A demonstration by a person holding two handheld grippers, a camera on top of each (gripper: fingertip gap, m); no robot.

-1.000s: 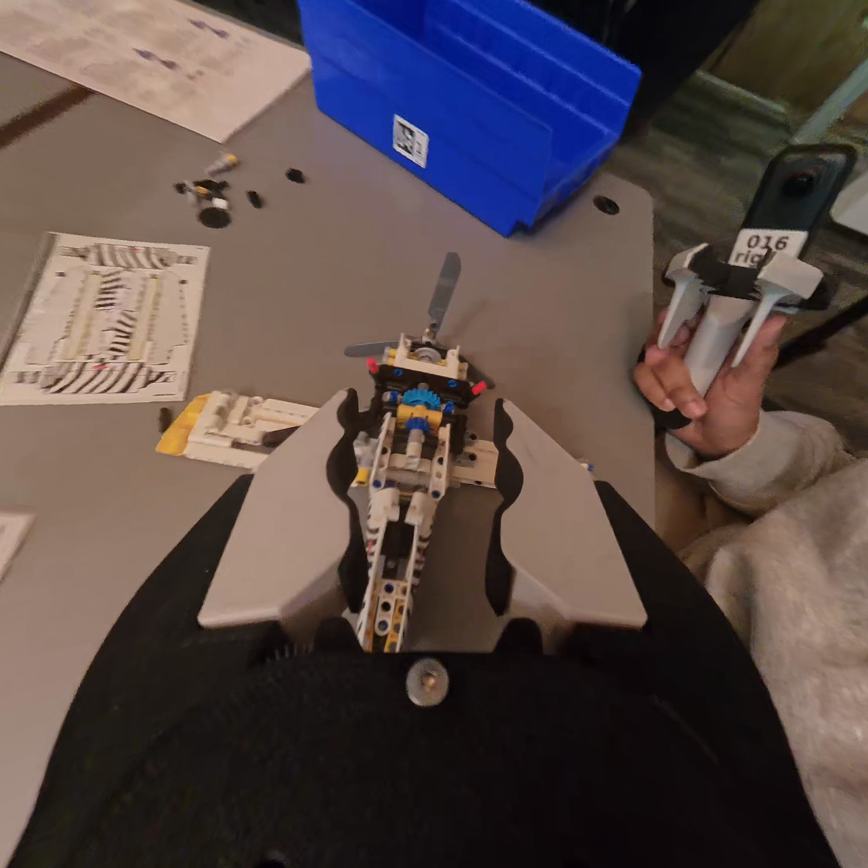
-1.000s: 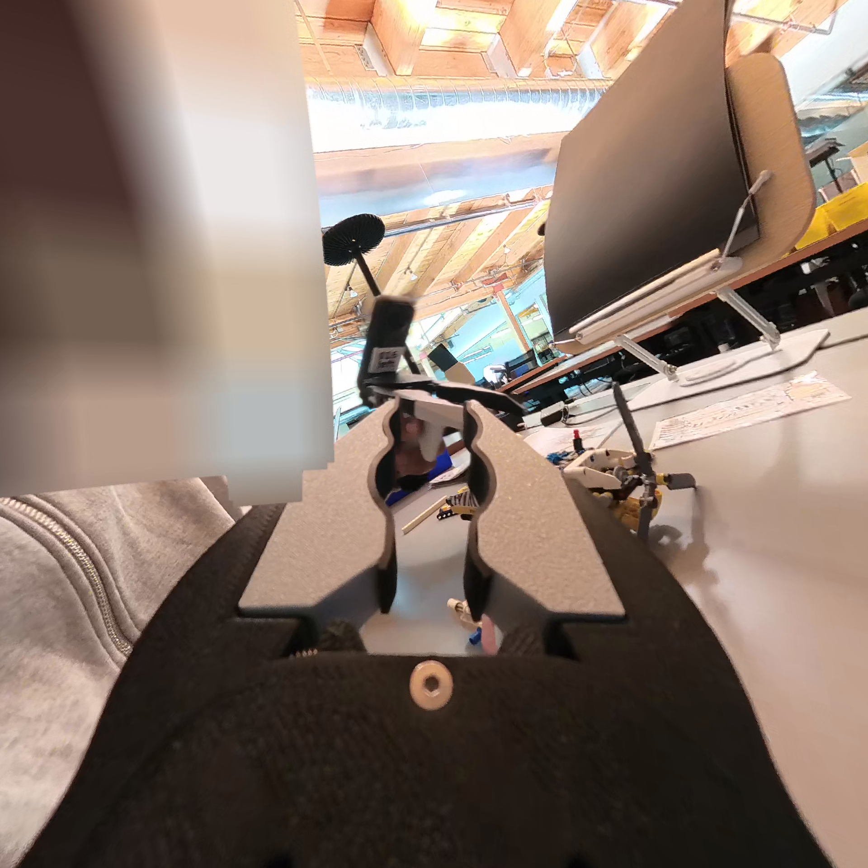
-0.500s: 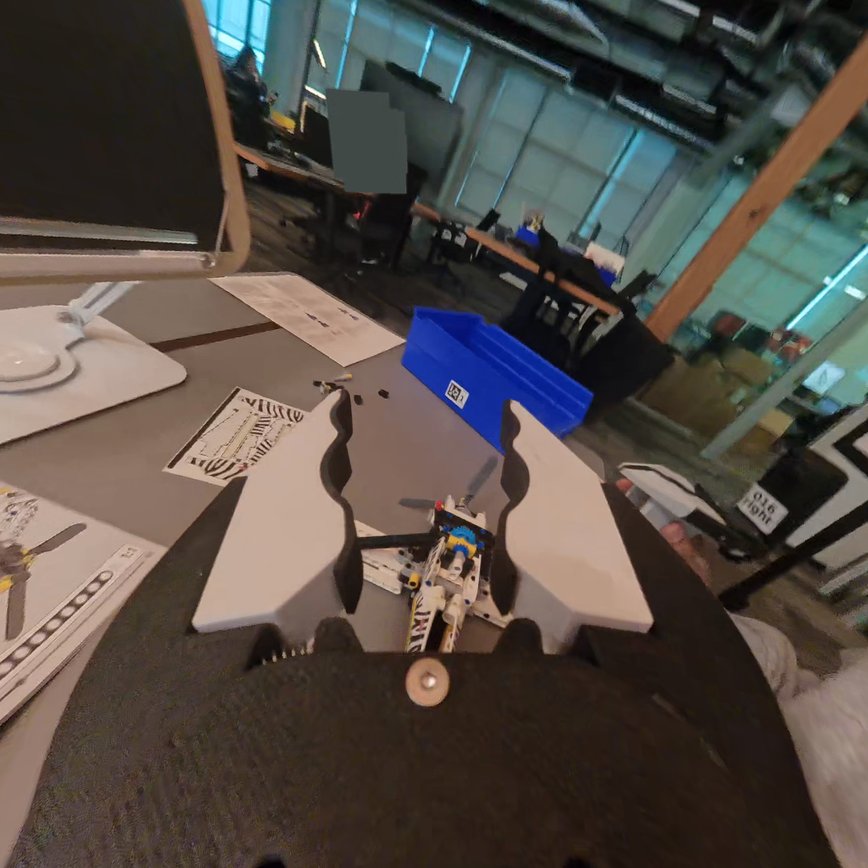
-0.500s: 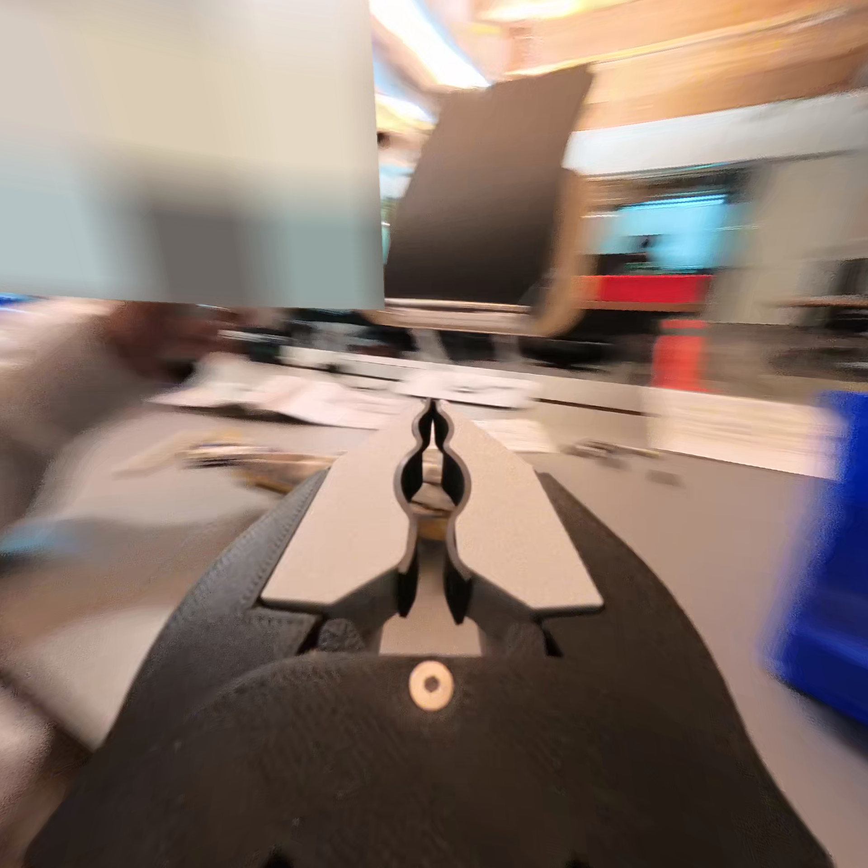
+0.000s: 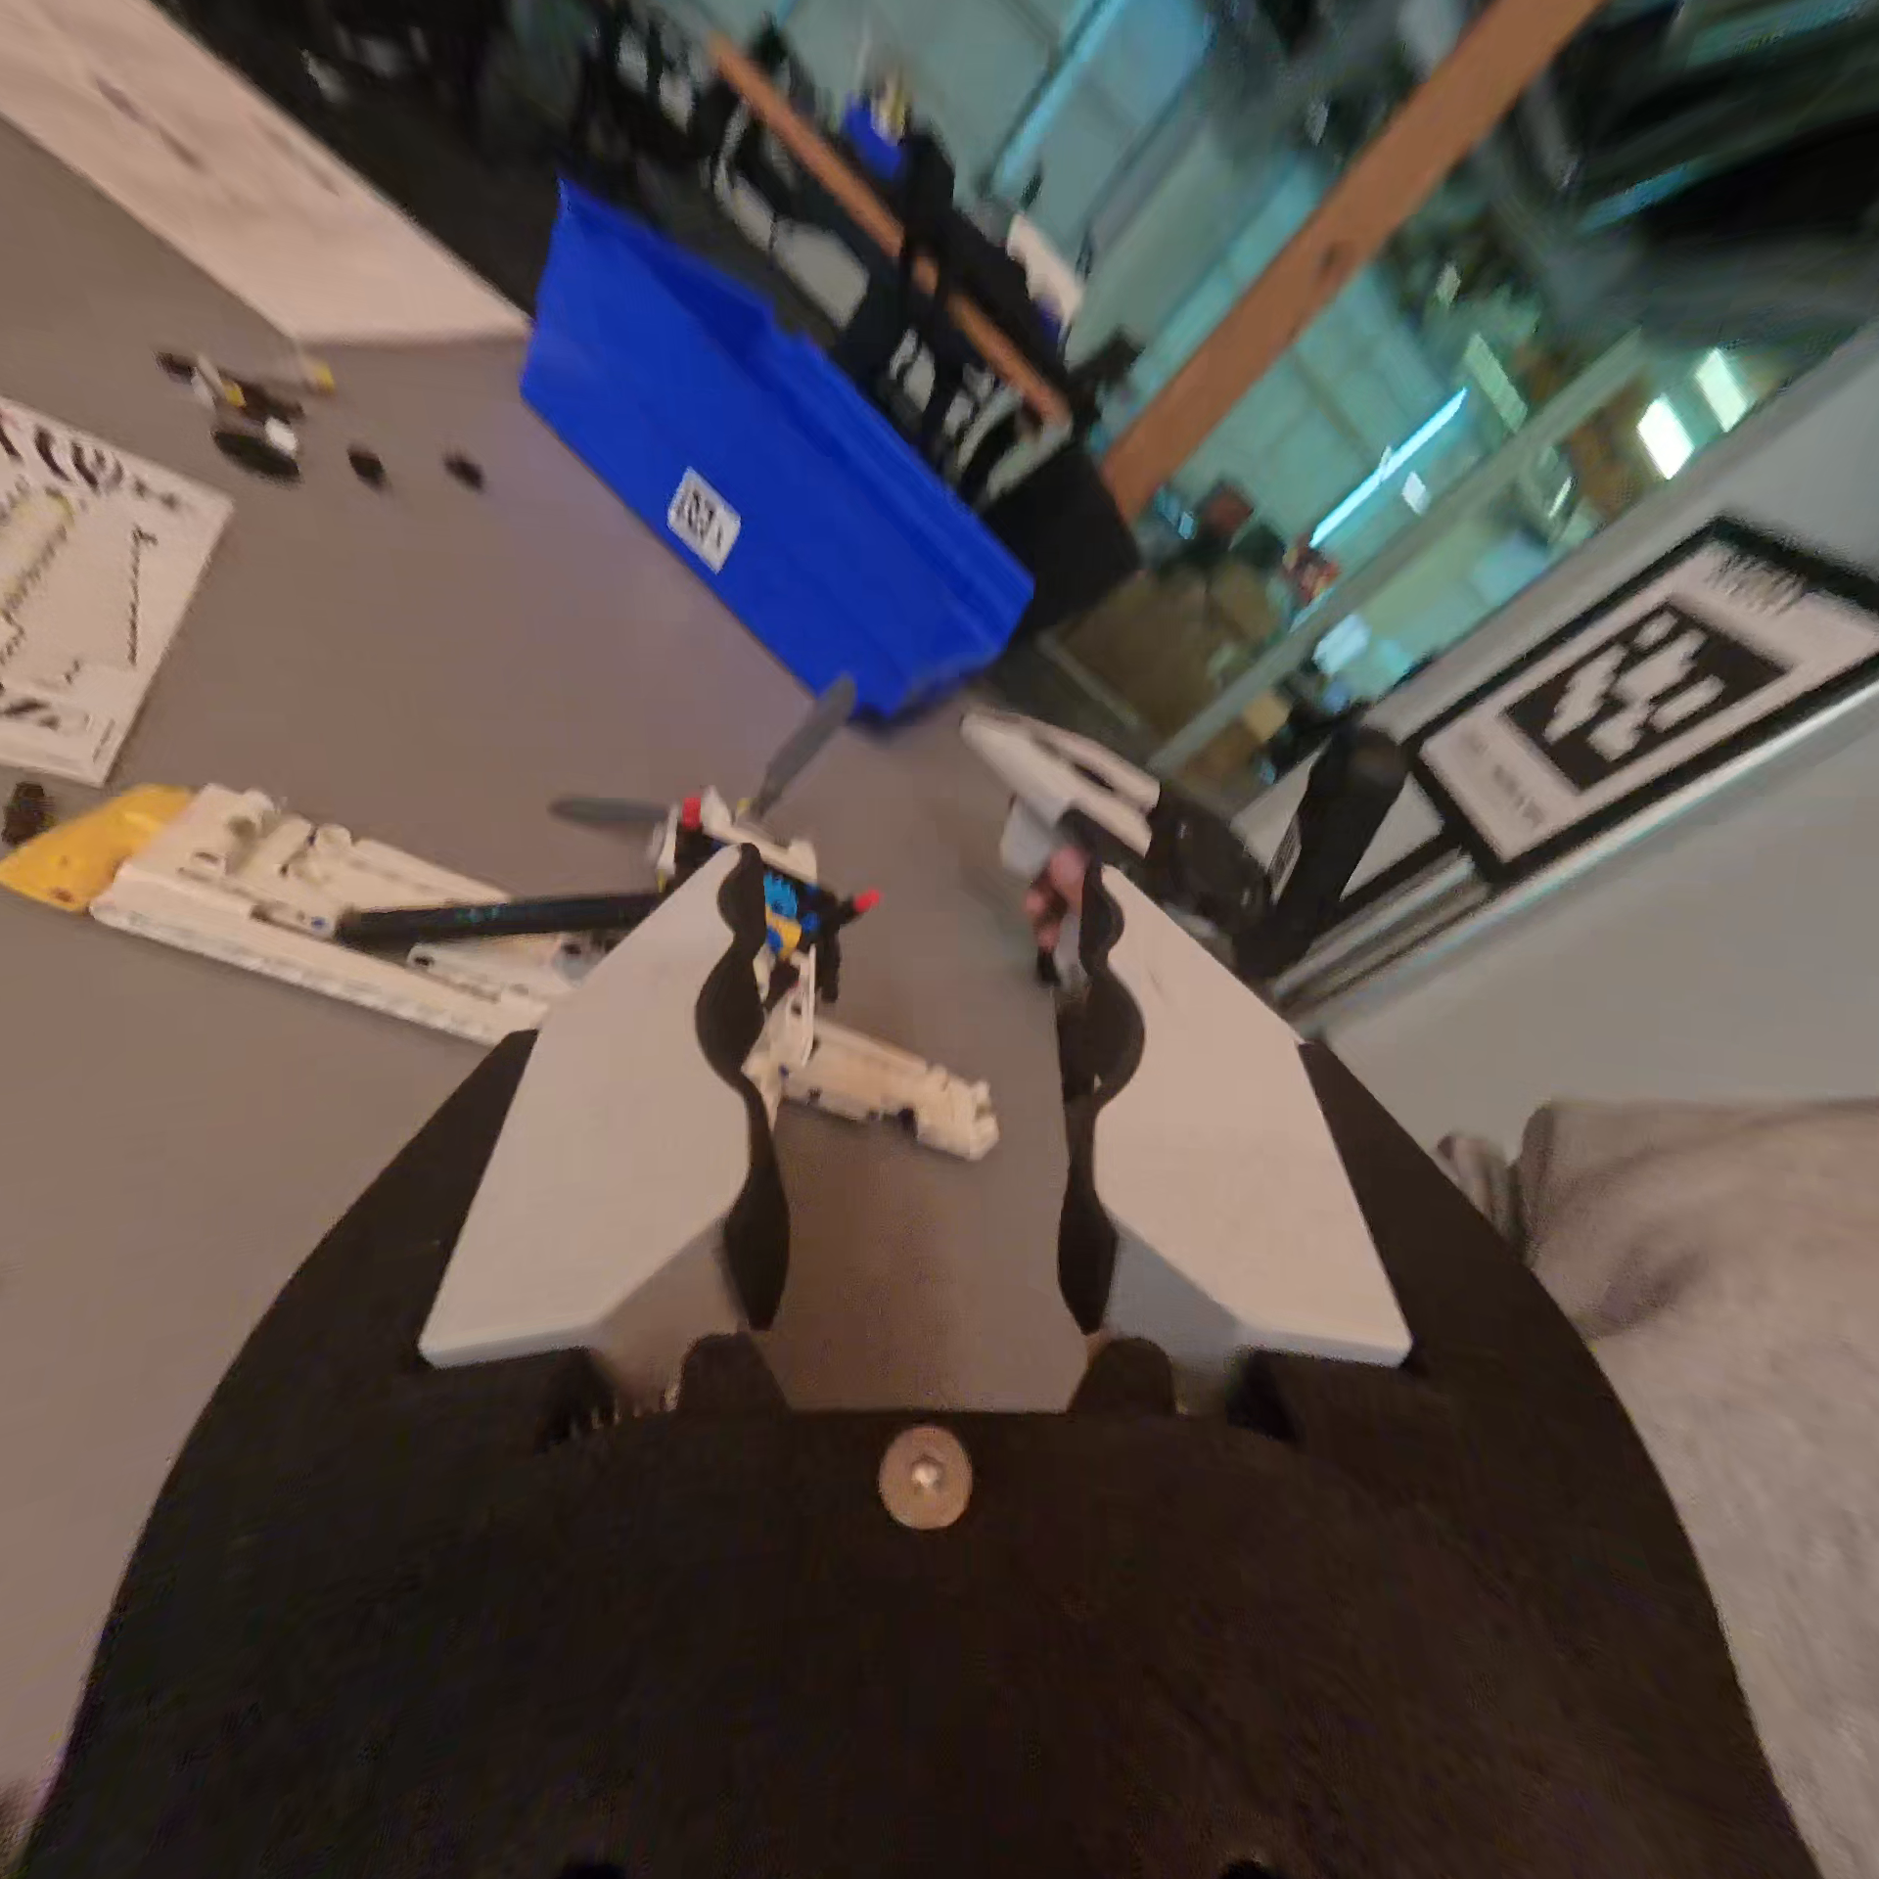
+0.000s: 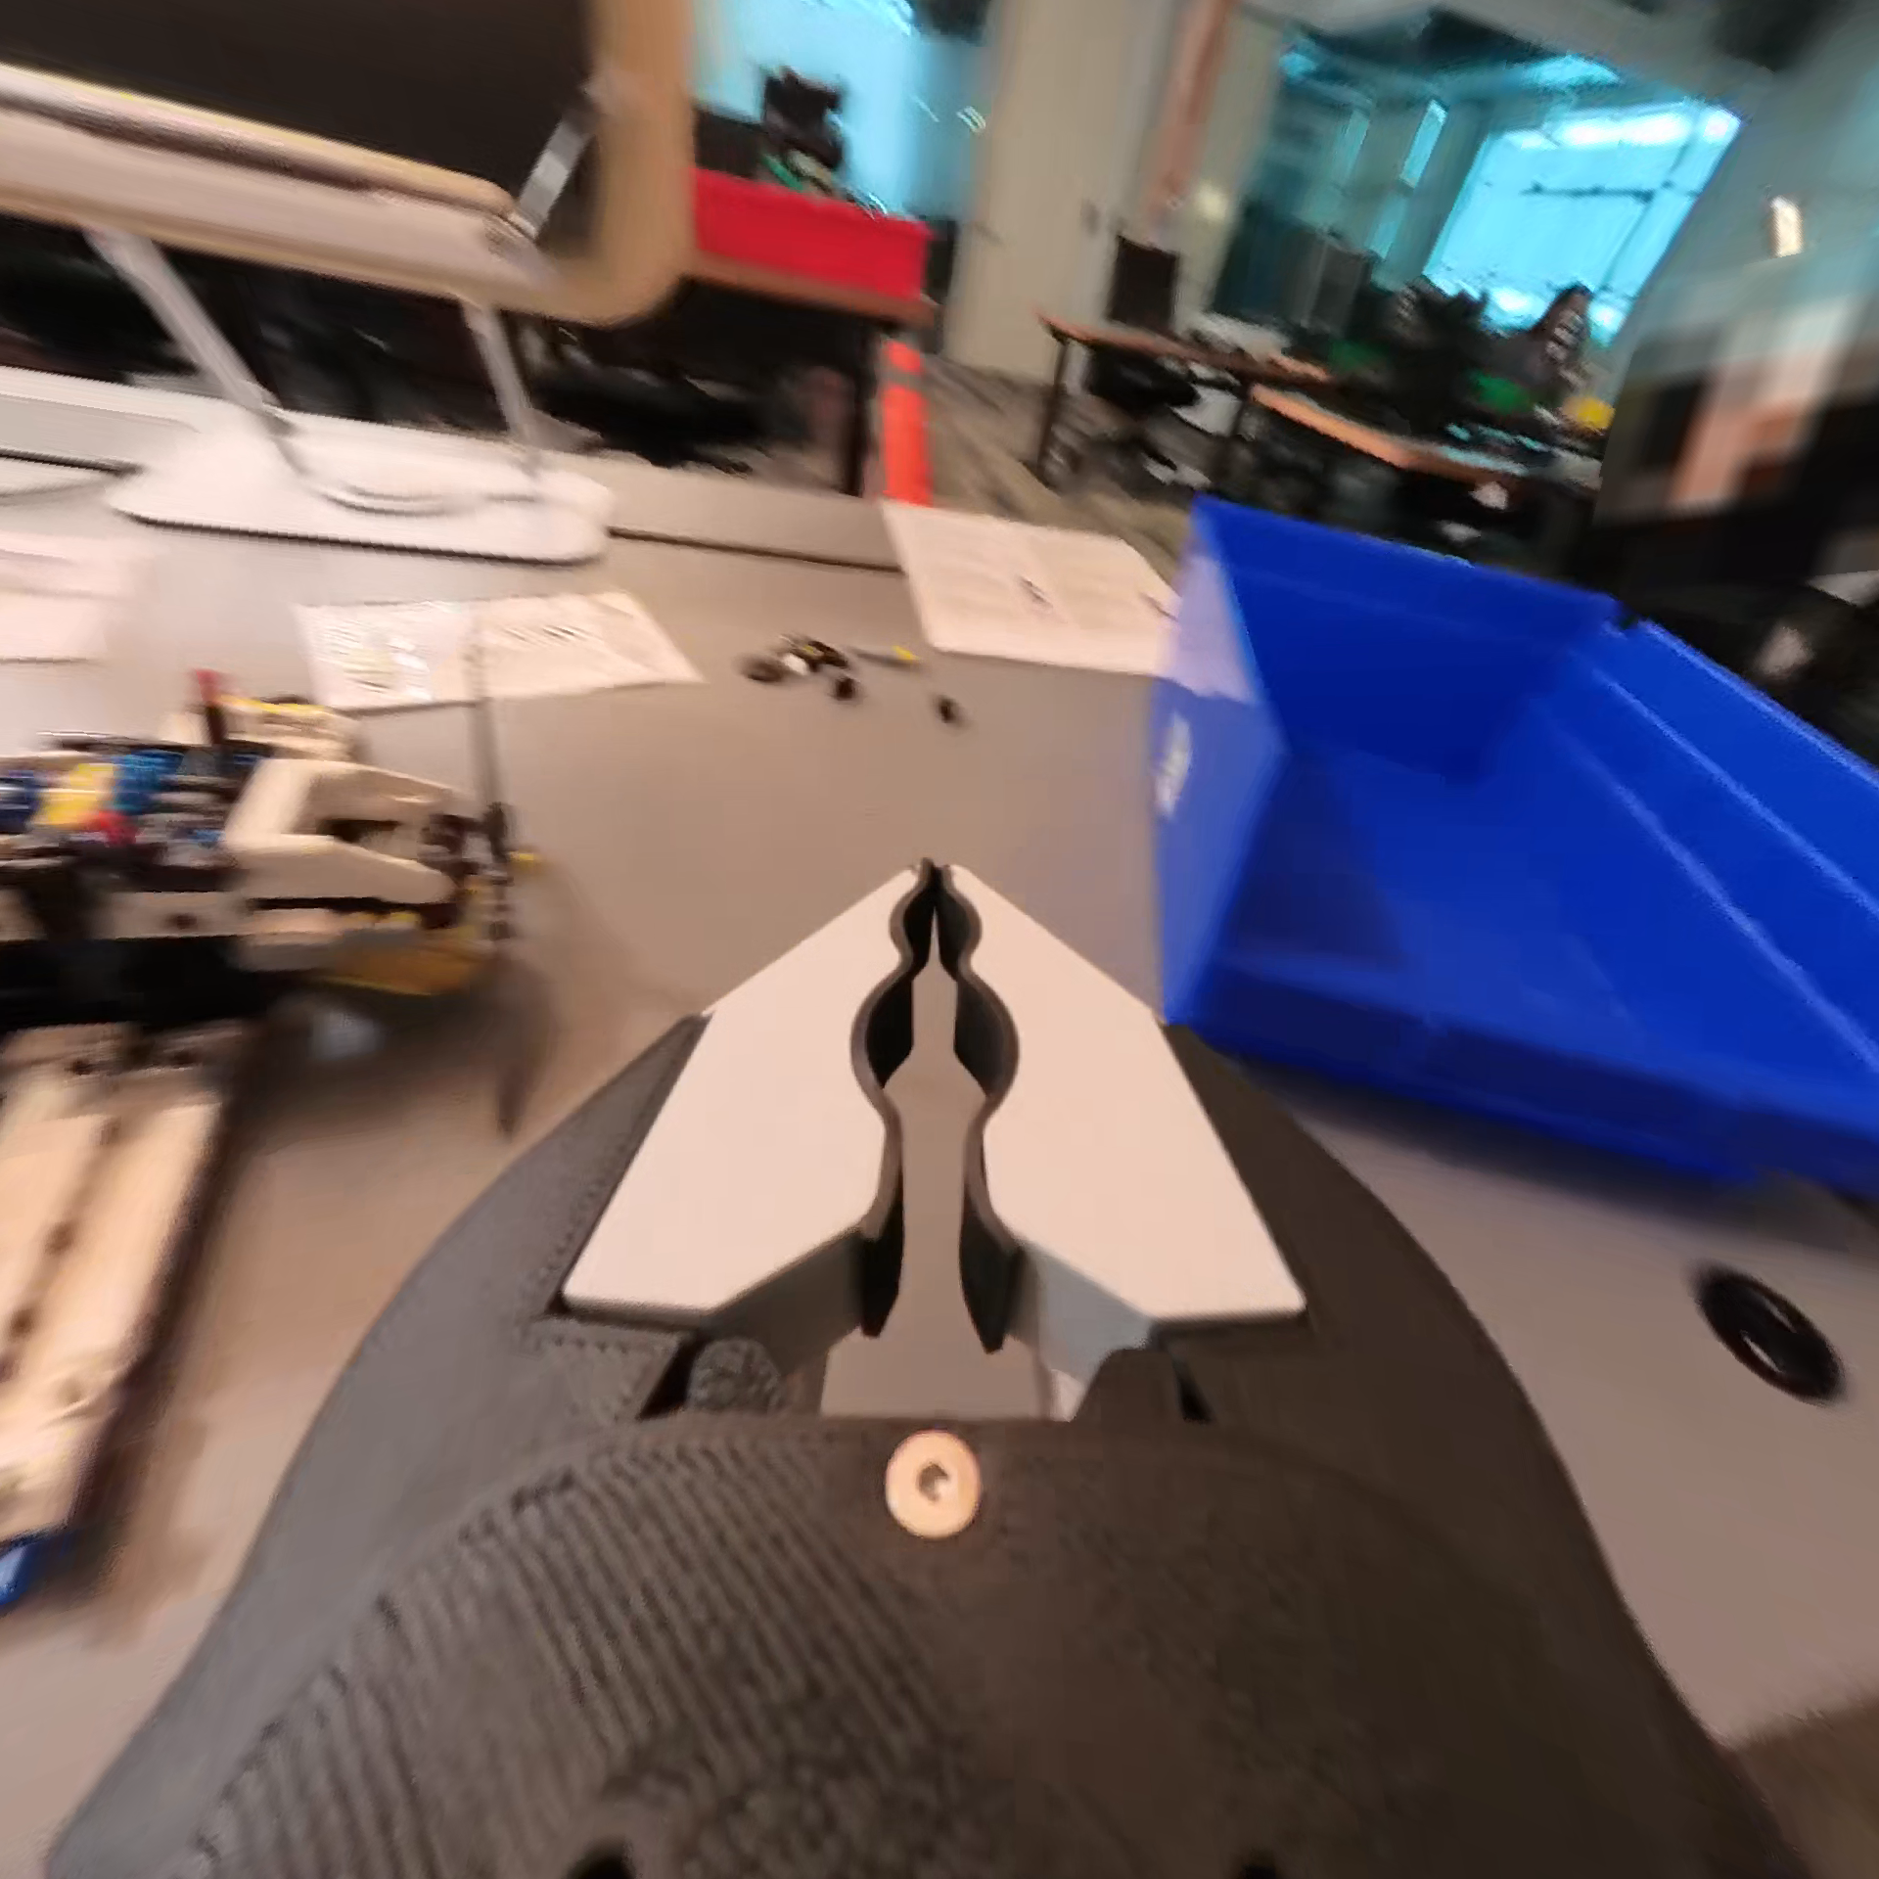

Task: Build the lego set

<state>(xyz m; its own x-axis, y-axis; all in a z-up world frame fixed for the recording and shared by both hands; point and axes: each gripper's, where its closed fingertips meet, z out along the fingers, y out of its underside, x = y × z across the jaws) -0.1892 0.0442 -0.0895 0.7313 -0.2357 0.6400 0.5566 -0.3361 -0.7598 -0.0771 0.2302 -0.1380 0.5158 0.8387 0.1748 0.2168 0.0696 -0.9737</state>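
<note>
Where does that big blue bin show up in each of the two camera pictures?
Left wrist view: the blue bin sits upper centre, on the far side of the table, beyond the lego plane.
Right wrist view: the bin fills the right side, its open inside facing the camera.
Shared landmark: the scatter of small dark parts on the grey table lies left of the bin in both views.

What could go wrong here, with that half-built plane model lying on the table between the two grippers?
Both views are blurred, so the grippers seem to be moving fast. The open left gripper is close over the lego model; a careless sweep might knock its thin propeller blades or loosen parts. The right gripper is shut and empty, near the blue bin, and could bump it.
</note>
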